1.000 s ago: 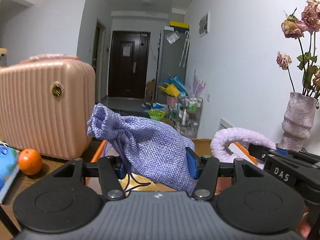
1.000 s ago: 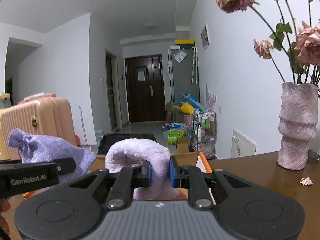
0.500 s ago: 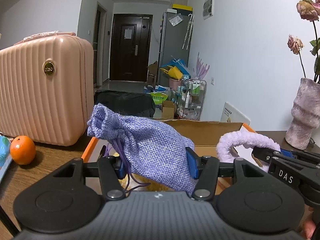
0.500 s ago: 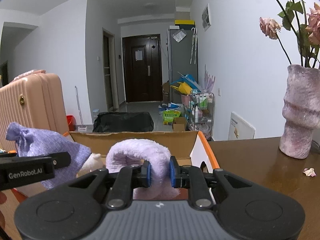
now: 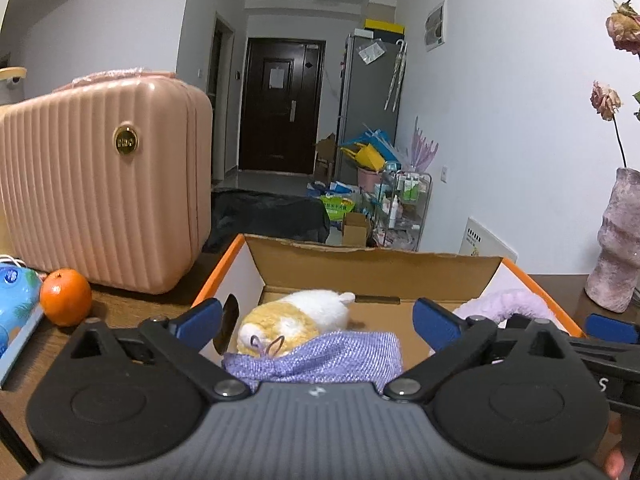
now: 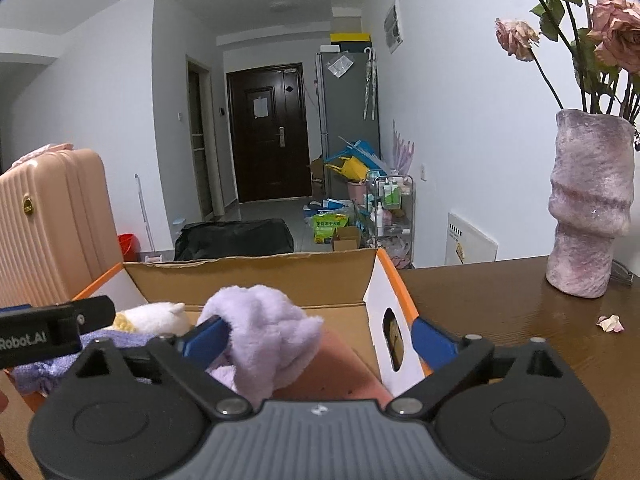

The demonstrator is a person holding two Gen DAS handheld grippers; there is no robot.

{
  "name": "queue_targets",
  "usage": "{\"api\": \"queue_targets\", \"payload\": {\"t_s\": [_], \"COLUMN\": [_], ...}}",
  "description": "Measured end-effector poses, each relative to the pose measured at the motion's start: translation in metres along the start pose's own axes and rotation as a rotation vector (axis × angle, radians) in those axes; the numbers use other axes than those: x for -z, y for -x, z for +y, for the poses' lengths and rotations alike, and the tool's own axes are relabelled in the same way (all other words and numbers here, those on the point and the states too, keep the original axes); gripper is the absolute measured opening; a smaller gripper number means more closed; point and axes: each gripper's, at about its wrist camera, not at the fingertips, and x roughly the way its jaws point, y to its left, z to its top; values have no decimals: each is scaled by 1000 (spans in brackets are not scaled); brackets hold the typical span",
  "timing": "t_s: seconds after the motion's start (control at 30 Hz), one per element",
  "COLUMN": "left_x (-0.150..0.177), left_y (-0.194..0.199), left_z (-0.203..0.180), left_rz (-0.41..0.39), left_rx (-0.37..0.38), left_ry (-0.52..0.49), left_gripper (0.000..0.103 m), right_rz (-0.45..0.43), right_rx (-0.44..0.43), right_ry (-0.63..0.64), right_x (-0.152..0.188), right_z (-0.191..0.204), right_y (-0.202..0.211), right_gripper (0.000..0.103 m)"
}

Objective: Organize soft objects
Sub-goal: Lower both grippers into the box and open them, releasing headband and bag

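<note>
Left wrist view: the left gripper (image 5: 318, 320) has just sprung its jaws wide, and nothing is pinched between them. The purple pouch (image 5: 316, 356) lies loose in the box (image 5: 372, 264), low between the blue pads (image 5: 200, 318), resting against the plush toy (image 5: 296, 318). Further right in the box sits the lilac towel (image 5: 504, 304). Outside on the table, an orange (image 5: 65, 297) sits beside the pink case (image 5: 104, 184), and the vase (image 5: 618, 240) stands at far right.

Right wrist view: the right gripper (image 6: 318, 338) has also just opened wide. The towel (image 6: 272, 336) slumps in the box (image 6: 252, 280) against the left-hand pad (image 6: 206, 336), not squeezed. The plush toy (image 6: 150, 316) and pouch (image 6: 104, 340) lie to its left, behind the other gripper's finger. The vase (image 6: 588, 208) stands on the table (image 6: 500, 304), well apart from the box.
</note>
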Motion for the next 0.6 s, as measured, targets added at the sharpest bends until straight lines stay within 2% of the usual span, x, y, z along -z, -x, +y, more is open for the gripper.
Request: {"api": "queue_targets", "payload": {"t_s": [0.33,0.6], "left_x": [1,5], "left_y": [5,26], "left_z": [2,12], "left_rz": [-4,-47], "left_rx": [-20,-45], "left_ry": [18,41], "left_gripper": [103,103], "right_rz": [-24,-66], "right_rx": [17,27], "right_ry": [-11,-26], "right_x": [-2,-1], "right_z": [-4,-9], "right_y": [8,30], "right_gripper": [103,103]}}
